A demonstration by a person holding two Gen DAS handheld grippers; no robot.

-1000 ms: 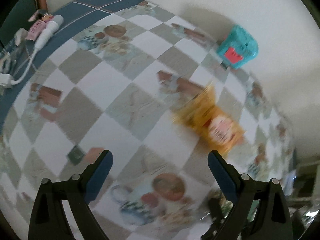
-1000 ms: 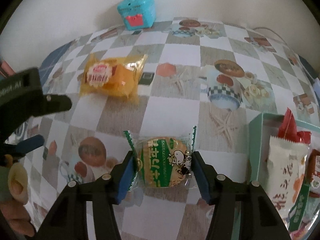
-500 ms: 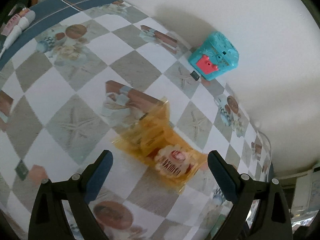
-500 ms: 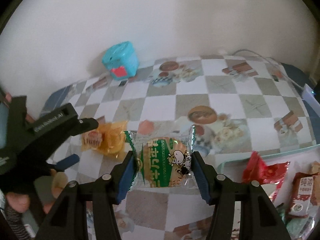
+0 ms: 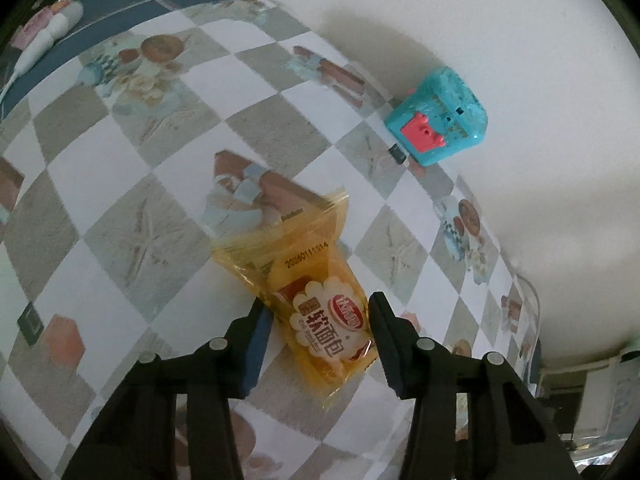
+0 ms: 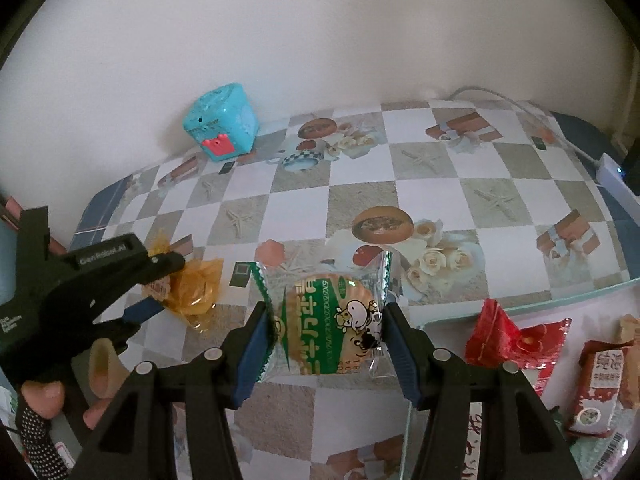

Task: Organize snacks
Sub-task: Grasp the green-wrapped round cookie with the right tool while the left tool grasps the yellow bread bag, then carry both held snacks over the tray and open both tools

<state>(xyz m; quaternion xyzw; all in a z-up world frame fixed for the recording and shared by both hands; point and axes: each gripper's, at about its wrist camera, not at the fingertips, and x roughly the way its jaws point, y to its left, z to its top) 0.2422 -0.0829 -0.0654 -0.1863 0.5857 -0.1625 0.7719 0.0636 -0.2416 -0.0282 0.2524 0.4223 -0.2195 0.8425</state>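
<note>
Right wrist view shows the right gripper [image 6: 324, 334] clamped on a green-and-white wrapped round cake [image 6: 330, 324] above the worktop [image 6: 440, 196], packets already in the clear tray [image 6: 416, 432], while the left gripper [image 5: 316, 322], jaws just closing, pinches the yellow bread packet [image 5: 308, 292] lying mid-worktop, still to be binned.

The snack box [image 6: 520, 316] is cut off at the right wrist view's lower right edge.
</note>
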